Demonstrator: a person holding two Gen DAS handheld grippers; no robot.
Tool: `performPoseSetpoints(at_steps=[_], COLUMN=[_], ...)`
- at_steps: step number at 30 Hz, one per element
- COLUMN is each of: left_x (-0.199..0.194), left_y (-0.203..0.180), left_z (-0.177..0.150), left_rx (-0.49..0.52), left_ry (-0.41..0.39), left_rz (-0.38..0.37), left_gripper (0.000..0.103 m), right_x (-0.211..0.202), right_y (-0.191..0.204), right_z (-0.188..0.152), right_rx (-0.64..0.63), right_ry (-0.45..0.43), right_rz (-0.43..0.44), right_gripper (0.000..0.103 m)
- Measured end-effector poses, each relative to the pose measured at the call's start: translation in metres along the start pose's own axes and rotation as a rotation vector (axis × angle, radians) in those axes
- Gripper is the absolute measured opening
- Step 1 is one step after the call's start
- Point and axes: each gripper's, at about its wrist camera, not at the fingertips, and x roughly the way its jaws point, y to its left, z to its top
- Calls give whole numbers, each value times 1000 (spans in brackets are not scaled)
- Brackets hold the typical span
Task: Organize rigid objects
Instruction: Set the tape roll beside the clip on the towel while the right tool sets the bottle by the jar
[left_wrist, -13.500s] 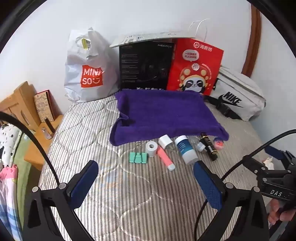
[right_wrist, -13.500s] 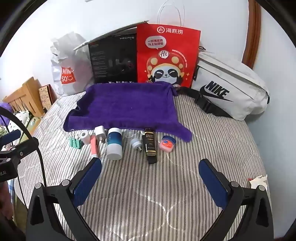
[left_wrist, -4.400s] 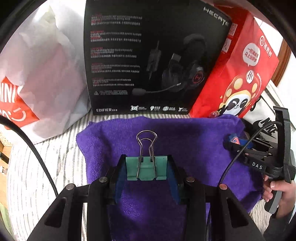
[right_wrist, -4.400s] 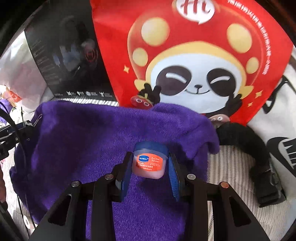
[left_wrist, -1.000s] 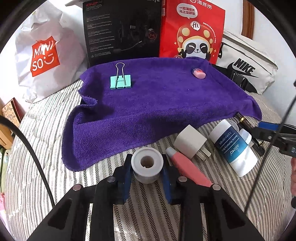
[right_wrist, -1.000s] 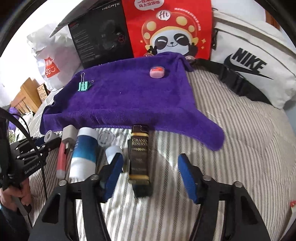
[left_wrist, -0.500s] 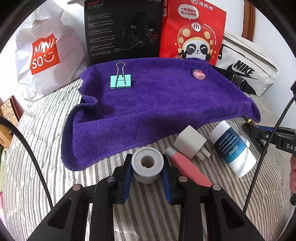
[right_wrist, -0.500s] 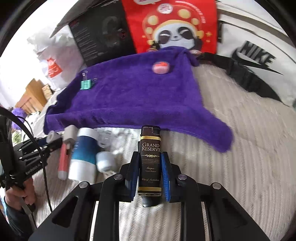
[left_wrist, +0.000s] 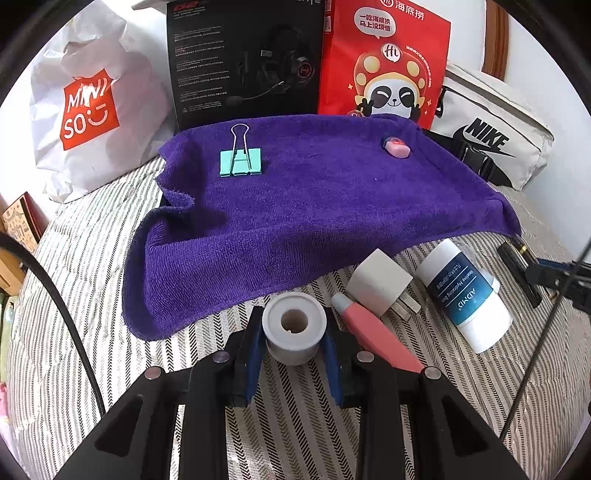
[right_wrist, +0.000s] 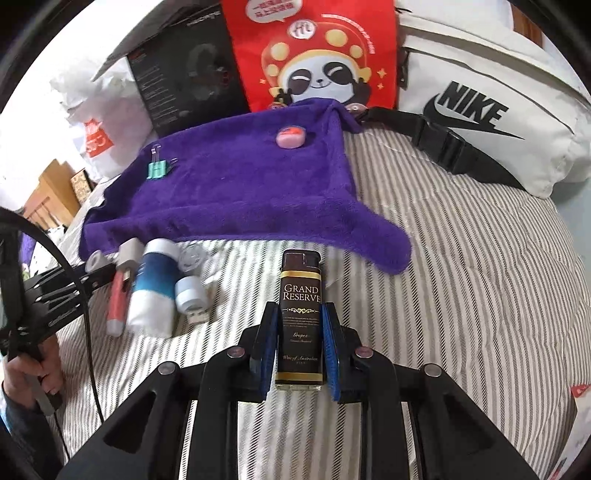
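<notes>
Striped quilted bedding covers the whole work surface, with bags and a box lined up against the white wall at the far side.

At the left gripper, the blue pads press on both sides of a grey tape roll, which sits upright with its hole facing up, at the near edge of the purple towel. Just right of the roll lie a pink tube, a white plug adapter and a white bottle with a blue label, all on the bedding near the towel's near edge.

The right gripper is clamped on a dark brown lighter printed GRAND RESERVE, its pads tight against the lighter's two long sides, the lighter's top pointing away toward the towel. To its left a small white cap-like piece lies beside the bottle.

On the towel, a mint green binder clip rests at the far left and a small pink jar at the far right, well apart from each other.

Farther back stand a white MINISO bag, a black headset box, a red panda bag and a white Nike pouch. A hand grips the left tool's handle at the left edge of the right wrist view.
</notes>
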Motion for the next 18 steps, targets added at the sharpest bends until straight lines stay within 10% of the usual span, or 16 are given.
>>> performPoseSetpoints(at_steps=[18], left_x=[0], left_y=[0], left_z=[0], left_rx=[2], left_ry=[1], left_rz=[3], left_gripper=[28], right_x=[28], right_y=[39], right_z=[-4], right_rx=[-134], right_ry=[5], right_rz=[-51], right_gripper=[24])
